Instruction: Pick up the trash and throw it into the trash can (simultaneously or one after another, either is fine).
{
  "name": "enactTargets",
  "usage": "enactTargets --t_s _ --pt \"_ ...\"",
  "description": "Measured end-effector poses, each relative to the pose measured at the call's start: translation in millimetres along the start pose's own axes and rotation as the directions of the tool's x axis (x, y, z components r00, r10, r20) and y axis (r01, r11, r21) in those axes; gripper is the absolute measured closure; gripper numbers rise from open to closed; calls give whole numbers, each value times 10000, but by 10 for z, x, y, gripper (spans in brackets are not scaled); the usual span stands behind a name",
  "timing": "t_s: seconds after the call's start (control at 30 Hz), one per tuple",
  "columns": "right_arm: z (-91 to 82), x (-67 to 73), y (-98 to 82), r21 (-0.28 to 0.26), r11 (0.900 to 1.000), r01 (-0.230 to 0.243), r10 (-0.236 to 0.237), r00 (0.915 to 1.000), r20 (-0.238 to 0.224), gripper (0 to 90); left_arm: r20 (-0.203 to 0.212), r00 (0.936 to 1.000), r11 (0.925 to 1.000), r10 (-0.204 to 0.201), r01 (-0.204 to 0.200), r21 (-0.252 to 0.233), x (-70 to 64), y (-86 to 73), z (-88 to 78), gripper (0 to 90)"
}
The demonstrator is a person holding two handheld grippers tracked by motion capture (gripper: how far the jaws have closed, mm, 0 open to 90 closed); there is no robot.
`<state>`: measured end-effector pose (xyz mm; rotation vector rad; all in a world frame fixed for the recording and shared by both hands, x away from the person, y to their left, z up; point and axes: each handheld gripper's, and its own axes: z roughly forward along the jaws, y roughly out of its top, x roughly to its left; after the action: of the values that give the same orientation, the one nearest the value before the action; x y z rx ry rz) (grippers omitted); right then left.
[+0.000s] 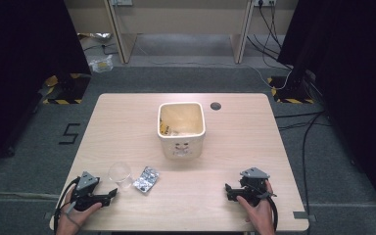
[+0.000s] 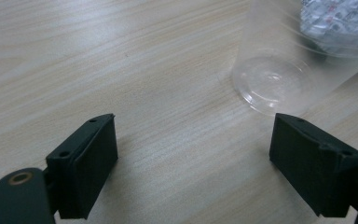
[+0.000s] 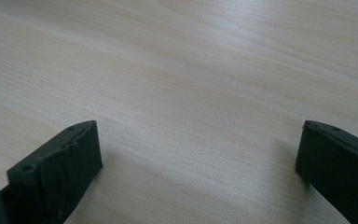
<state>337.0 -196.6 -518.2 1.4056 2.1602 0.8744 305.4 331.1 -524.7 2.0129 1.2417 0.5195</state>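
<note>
- The wooden table (image 1: 254,122) is largely bare, with open room between the two hands
- A cream bin (image 1: 181,130) is set upright at the middle, well apart from both grippers
- The clear plastic cup (image 1: 120,173) is stood upright near the left front edge, just ahead of the left gripper (image 1: 108,195) and a little to its right; a foil packet (image 1: 146,179) is laid just beside it
- Both sets of jaws are held wide and empty; the right gripper (image 1: 228,190) is far off, so the left is judged nearer

Wooden table (image 1: 235,147) — cup (image 1: 119,173), packet (image 1: 146,179), bin (image 1: 181,128)
</note>
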Motion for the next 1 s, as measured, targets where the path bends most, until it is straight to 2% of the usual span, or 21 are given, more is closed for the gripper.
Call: enactTargets --t_s 0.17,0.27,0.4,0.47,0.63,1.0 --pt "1 0 1 -3 10000 -6 6 10000 -3 4 24 10000 10000 -54 54 -48 5 0 0 146" --pt "3 -2 3 -6 10000 13 -13 10000 -3 4 108 9999 10000 48 -48 -39 20 3 1 153" --pt "3 -2 3 -5 10000 17 -17 10000 -8 4 402 9990 9997 -201 206 -134 53 11 -26 167" --pt "3 -2 3 -6 10000 18 -18 10000 -11 4 448 9985 9991 -301 314 -272 62 23 -61 167" --pt "1 -3 3 12 10000 23 -23 10000 -28 4 454 9987 9980 -212 239 -592 48 98 -168 168" --pt "2 -5 6 27 10000 27 -27 10000 -62 4 947 9953 9925 -188 300 -1183 15 343 -503 165"
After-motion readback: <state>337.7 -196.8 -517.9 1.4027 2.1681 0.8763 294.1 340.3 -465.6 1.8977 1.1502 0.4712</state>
